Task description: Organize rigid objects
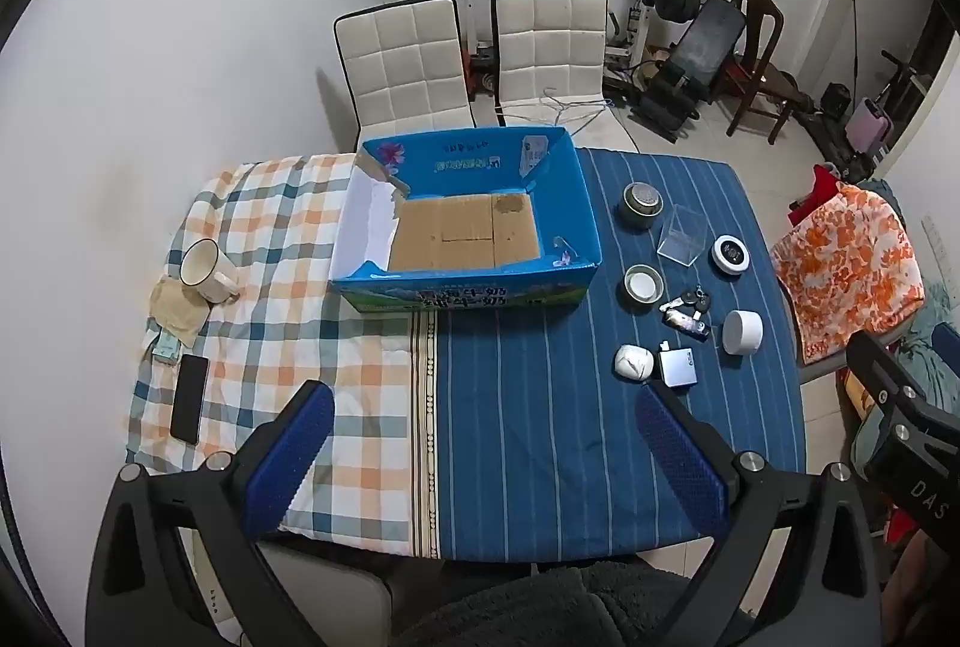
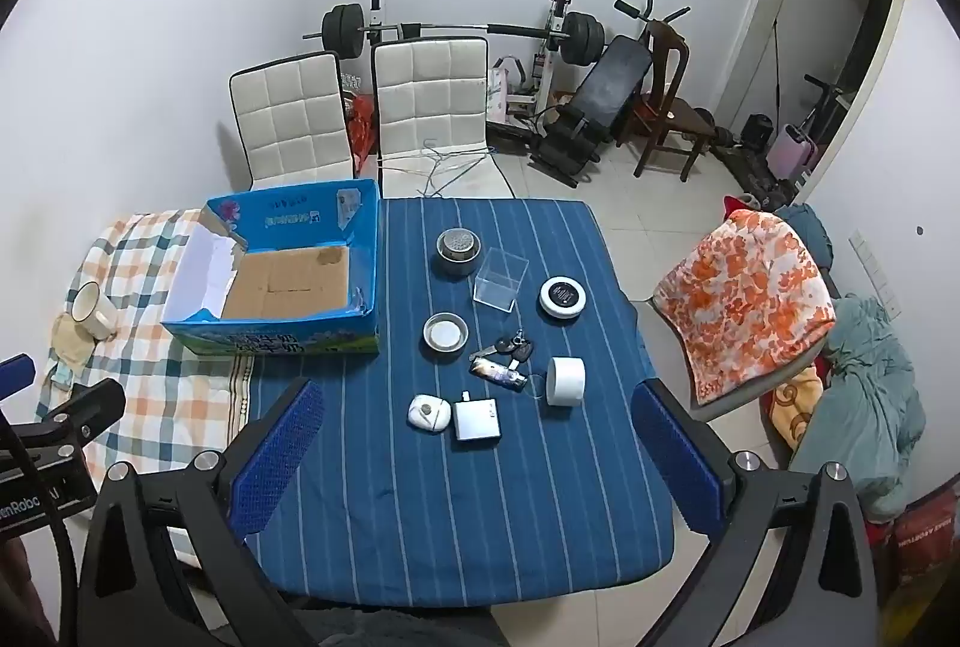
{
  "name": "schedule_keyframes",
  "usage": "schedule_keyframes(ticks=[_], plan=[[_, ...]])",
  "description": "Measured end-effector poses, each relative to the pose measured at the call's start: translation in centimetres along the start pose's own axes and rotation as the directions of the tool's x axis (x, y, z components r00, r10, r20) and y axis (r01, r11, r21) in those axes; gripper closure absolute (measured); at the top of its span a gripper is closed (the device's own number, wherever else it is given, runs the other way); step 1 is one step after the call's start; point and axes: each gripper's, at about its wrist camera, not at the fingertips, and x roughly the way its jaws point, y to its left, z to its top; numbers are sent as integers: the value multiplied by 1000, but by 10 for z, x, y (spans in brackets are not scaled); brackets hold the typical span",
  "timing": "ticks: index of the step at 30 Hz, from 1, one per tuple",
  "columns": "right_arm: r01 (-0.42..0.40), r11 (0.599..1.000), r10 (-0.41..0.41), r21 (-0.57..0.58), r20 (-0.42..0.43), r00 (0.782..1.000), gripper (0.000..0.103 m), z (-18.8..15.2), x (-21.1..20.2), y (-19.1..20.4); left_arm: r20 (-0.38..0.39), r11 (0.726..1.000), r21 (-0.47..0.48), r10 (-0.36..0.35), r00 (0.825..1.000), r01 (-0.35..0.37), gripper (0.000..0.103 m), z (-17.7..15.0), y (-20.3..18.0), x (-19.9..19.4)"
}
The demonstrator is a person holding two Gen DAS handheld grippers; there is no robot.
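Blue carton (image 2: 282, 281): empty, left of the loose items. Adapter (image 2: 477, 420), white case (image 2: 428, 412), keys (image 2: 510, 347): nearest you, on blue cloth. Right gripper (image 2: 474, 461), left gripper (image 1: 480, 455): fingers apart, holding nothing. You start with the nearest piece, squarely.

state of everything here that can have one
box: open, nothing inside
clear cube: nothing inside
mug: tipped on its side
phone: screen dark
keys: loose on the cloth
left tongs: open, holding nothing
right tongs: open, holding nothing
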Motion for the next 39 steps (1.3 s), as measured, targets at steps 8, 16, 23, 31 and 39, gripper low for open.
schedule_keyframes(ticks=[8, 16, 23, 31, 39], plan=[[-15, 1000, 15, -2, 1, 1000, 0, -1, -1, 0, 4, 1000, 2, 7, 1000, -7, 0, 0, 0, 0], [-12, 1000, 12, -16, 10, 1000, 0, -3, -7, -2, 3, 1000, 4, 9, 1000, -9, 0, 0, 0, -1], [-13, 1000, 13, -7, 3, 1000, 0, -1, 0, 1, 4, 1000, 4, 8, 1000, -8, 0, 0, 0, -1], [-8, 1000, 8, -2, 11, 1000, 0, 1, -4, -1, 6, 1000, 3, 10, 1000, -10, 0, 0, 0, 0], [-8, 1000, 8, 4, 16, 1000, 0, 3, -5, -4, 9, 1000, 5, 11, 1000, -11, 0, 0, 0, -1]])
